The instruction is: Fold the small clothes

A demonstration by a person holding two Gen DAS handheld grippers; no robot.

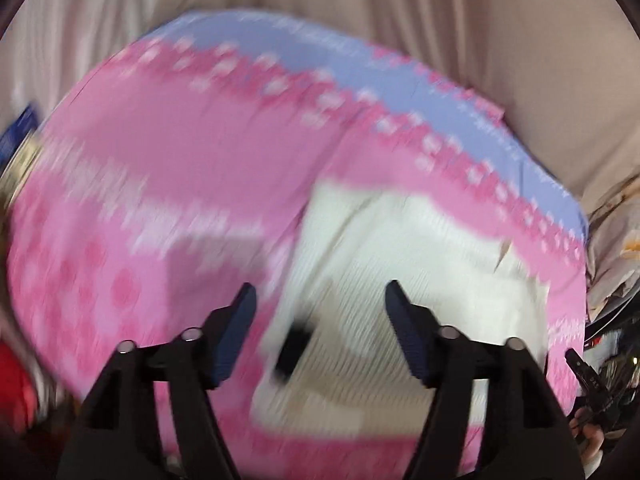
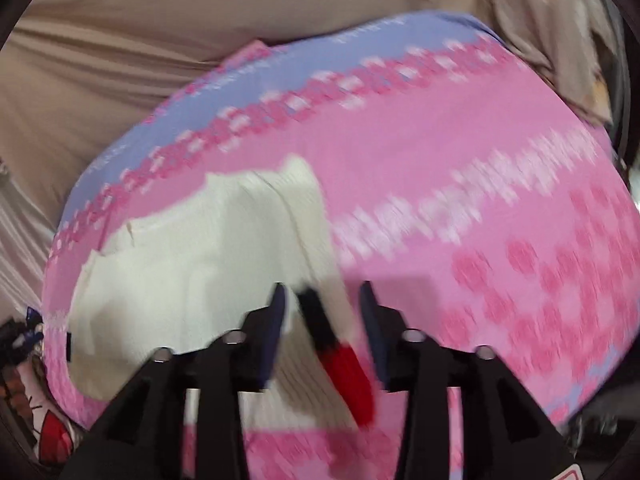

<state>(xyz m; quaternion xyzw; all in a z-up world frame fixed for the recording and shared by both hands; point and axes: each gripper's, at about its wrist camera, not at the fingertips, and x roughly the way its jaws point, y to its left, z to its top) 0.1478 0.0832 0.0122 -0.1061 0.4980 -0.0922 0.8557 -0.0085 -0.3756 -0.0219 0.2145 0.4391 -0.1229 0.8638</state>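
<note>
Pink and lilac patterned sheet (image 1: 168,152) covers the surface. White ribbed garment (image 1: 400,260) lies flat on it, beneath both tools. Left gripper (image 1: 320,296) jaws apart, empty. Right gripper (image 2: 322,294) jaws apart, empty.

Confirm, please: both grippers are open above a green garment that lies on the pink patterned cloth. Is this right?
Not quite. The garment is white, not green; both wrist views show it. The rest holds: the left gripper and the right gripper are open above it, and it lies on the pink patterned cloth.
</note>
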